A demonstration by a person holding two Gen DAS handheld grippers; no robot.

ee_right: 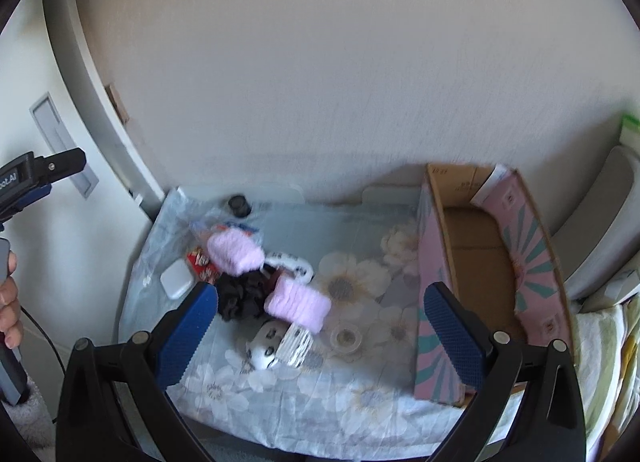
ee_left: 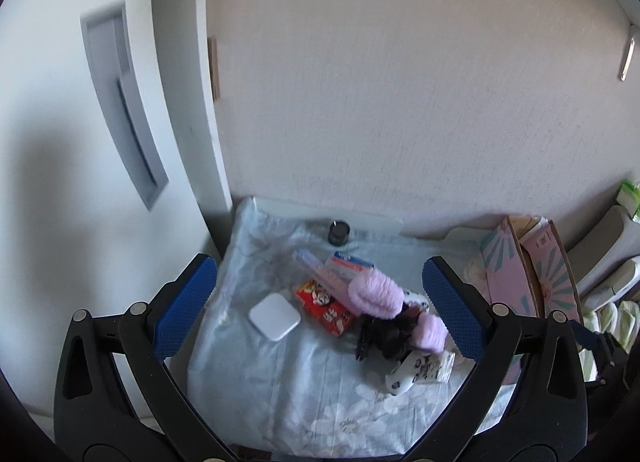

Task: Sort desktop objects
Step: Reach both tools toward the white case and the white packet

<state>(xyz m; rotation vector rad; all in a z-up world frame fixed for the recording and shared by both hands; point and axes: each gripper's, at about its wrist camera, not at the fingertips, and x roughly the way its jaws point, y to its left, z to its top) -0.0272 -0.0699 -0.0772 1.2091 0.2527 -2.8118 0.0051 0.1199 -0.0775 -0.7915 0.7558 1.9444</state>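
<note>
A thin, creased floral cloth (ee_right: 352,394) covers the desk (ee_right: 280,192). On it lie two fuzzy lilac knit rolls (ee_right: 298,304), a smooth matt white plastic case (ee_left: 274,317) at their nine o'clock, and a clear glossy tape roll (ee_right: 346,337). The box (ee_right: 472,258) at three o'clock is raw brown cardboard inside, printed pink paper outside, and each gripper (ee_right: 320,326) has knurled blue pads (ee_right: 454,338) on matt black plastic.

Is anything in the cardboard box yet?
No. In the right wrist view the cardboard box shows only its bare brown floor.
</note>
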